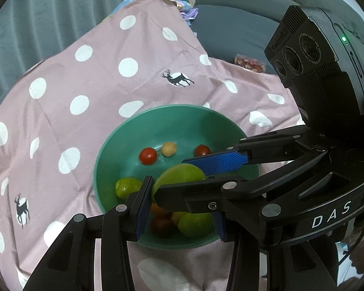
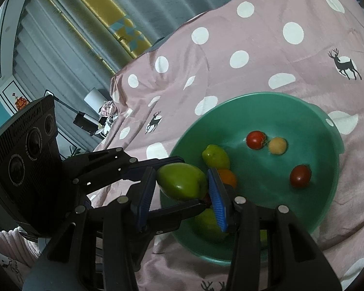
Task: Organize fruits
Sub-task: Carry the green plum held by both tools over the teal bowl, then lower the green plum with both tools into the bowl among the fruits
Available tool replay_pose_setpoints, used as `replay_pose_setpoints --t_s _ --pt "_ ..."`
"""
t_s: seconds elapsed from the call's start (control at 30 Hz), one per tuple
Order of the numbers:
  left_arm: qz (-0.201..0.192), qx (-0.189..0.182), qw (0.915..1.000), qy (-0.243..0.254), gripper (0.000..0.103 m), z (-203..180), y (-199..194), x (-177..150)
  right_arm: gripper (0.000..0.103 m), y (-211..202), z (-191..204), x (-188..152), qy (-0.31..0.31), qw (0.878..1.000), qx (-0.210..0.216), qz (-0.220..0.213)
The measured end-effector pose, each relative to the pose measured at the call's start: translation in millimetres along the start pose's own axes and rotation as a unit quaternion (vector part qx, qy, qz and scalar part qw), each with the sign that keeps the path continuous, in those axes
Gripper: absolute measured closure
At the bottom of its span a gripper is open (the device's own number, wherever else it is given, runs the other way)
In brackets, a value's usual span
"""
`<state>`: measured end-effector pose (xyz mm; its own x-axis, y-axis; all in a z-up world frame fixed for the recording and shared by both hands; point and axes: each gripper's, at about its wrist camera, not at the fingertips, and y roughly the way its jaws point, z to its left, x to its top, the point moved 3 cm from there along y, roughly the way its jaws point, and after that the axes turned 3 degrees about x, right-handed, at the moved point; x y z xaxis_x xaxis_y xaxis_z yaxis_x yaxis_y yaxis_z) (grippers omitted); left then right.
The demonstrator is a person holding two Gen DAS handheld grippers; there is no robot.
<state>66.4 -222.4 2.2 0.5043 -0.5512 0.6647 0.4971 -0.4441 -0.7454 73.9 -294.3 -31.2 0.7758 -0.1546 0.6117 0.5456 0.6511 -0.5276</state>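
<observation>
A green bowl [image 1: 109,155] [image 2: 322,169] sits on a pink dotted cloth and holds several fruits: red tomatoes [image 1: 148,156] [image 2: 256,140], a pale yellow fruit [image 1: 169,148] [image 2: 277,145], green fruits [image 1: 126,187] [image 2: 216,156] and an orange one [image 2: 228,177]. A large green mango [image 1: 182,174] [image 2: 182,181] is held above the bowl's near rim. In the left wrist view the right gripper [image 1: 201,172] comes in from the right with its fingers on the mango. The left gripper [image 1: 179,208] also flanks it. In the right wrist view the right gripper [image 2: 182,194] brackets the mango and the left gripper [image 2: 179,181] reaches in from the left.
The pink cloth [image 1: 85,84] with white dots and deer prints covers the surface. A grey sofa [image 1: 230,19] stands behind, with a packet [image 1: 250,63] at its edge. Curtains [image 2: 85,12] and small items [image 2: 94,111] lie beyond the cloth's left edge.
</observation>
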Motion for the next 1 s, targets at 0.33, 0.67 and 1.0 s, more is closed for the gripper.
replay_pose_setpoints --t_s 0.33,0.67,1.0 --pt "0.007 -0.01 0.9999 -0.004 0.059 3 15 4 0.059 4 -15 3 0.012 1.0 -0.007 0.003" --pt "0.015 -0.023 0.9995 -0.012 0.059 6 32 7 0.059 6 -27 5 0.024 1.0 -0.013 0.01" --pt "0.015 -0.029 0.9993 -0.016 0.059 9 37 9 0.059 8 -32 8 0.026 0.999 -0.02 0.013"
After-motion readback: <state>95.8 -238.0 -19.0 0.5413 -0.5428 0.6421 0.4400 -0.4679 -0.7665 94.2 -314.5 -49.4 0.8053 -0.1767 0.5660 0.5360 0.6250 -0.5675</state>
